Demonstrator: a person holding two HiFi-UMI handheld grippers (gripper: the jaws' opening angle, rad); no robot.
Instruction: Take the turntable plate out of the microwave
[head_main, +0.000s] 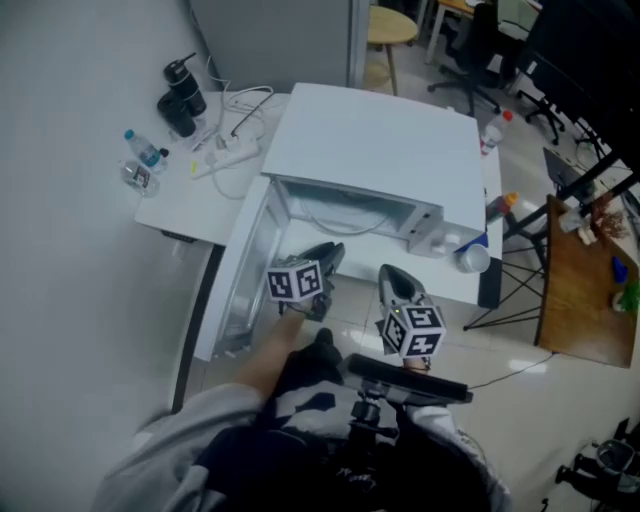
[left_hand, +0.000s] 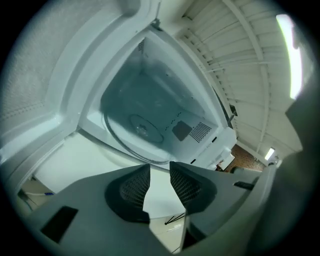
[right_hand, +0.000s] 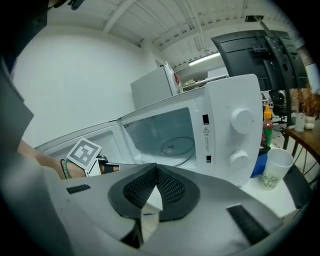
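A white microwave stands on a white table with its door swung open to the left. The glass turntable plate lies flat on the cavity floor, and shows too in the right gripper view. My left gripper is just in front of the opening, a short way from the plate, its jaws open with nothing between them. In the head view the left gripper is at the door sill. My right gripper is shut and empty, hanging back at the right, in front of the microwave's control panel.
A clear cup and a sauce bottle stand right of the microwave. A power strip, a black flask and a water bottle sit on the table's left part. A wooden desk is at the right.
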